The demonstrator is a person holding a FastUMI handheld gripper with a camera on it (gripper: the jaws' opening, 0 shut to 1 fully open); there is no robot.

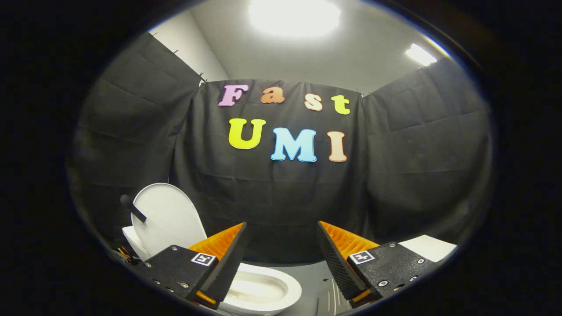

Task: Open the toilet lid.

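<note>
A small white toilet stands low on the left, partly behind my left finger. Its lid (169, 217) is raised upright, leaning back, with a short black handle (131, 207) sticking out from its left edge. The white seat and bowl (259, 289) lie uncovered below, showing between the fingers and just ahead of them. My gripper (282, 256) is open, its two fingers spread wide with nothing between them, held above and slightly right of the bowl.
Black cloth walls close the booth behind and on both sides. A grey floor panel (314, 274) lies right of the bowl. A white flat surface (428, 246) shows beyond the right finger. Bright ceiling lights (294, 15) are overhead.
</note>
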